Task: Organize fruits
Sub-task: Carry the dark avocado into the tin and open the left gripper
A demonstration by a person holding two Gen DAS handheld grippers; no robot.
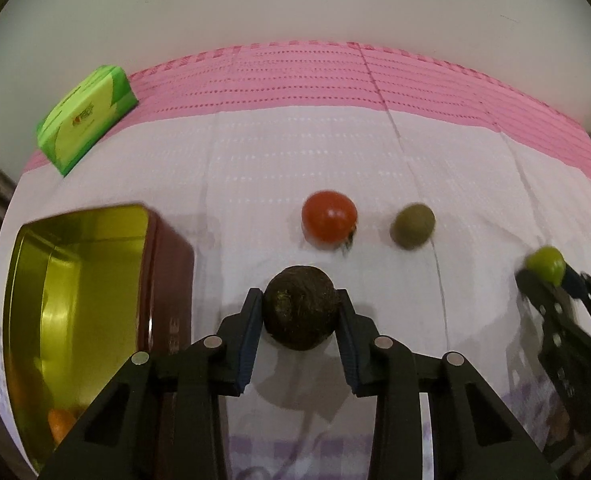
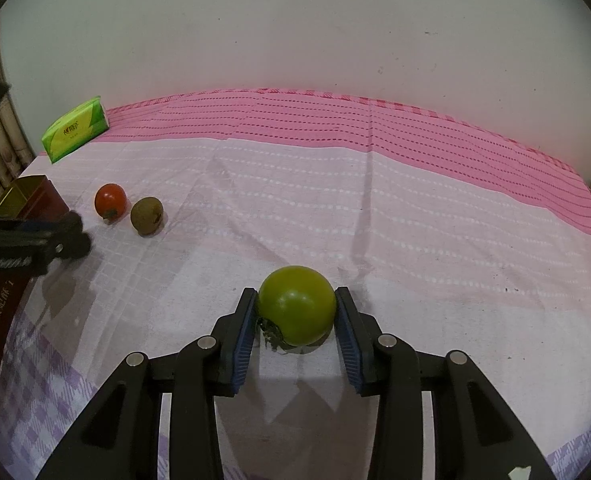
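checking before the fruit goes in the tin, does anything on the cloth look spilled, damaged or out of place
Nothing stands out. The red tomato and kiwi sit whole on the cloth, the tin stands upright and open, and the green packet lies intact at the far corner. No spills show.

Just 1 green tissue pack (image 2: 75, 129) lying flat at the far left corner, on the pink band of a pink-and-white cloth (image 2: 375, 208). Plain pale wall (image 2: 295, 32) right behind.
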